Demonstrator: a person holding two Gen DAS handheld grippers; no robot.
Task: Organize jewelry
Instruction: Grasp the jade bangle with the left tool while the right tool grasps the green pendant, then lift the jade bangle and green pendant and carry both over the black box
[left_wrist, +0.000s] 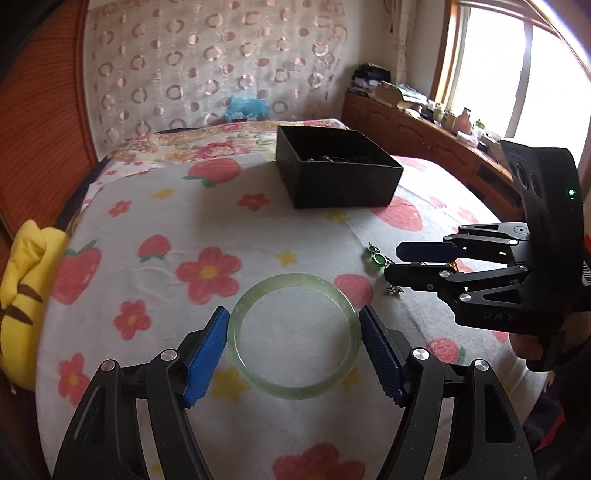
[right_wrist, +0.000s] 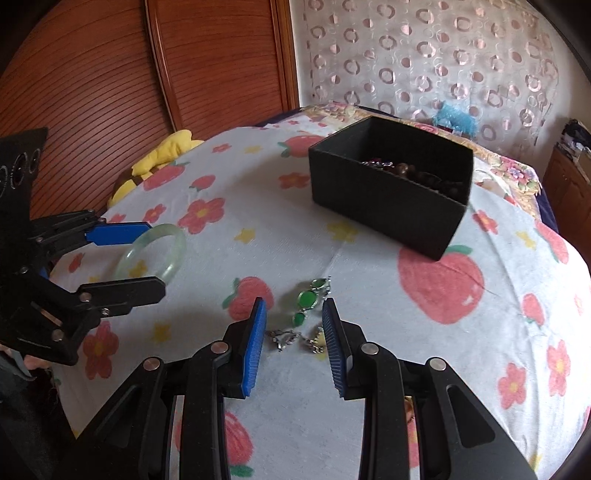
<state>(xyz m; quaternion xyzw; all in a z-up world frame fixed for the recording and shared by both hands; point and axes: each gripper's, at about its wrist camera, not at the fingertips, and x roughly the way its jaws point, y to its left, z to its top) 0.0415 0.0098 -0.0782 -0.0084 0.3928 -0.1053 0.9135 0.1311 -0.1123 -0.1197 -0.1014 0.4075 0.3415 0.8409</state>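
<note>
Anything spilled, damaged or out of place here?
Nothing damaged. The jade bangle and green-stone bracelet lie loose on the bedspread, outside the black box.

A bed (left_wrist: 155, 221) under a flower-and-strawberry blanket fills the room; a circle-patterned curtain (left_wrist: 207, 62) hangs behind; slatted wooden doors (right_wrist: 92, 74) stand leftward; a bright window (left_wrist: 517, 70) lights a cluttered wooden cabinet (left_wrist: 402, 129).

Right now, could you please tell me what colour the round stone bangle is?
The pale translucent green bangle sits between the left gripper's pads; clearest in the left wrist view.
</note>
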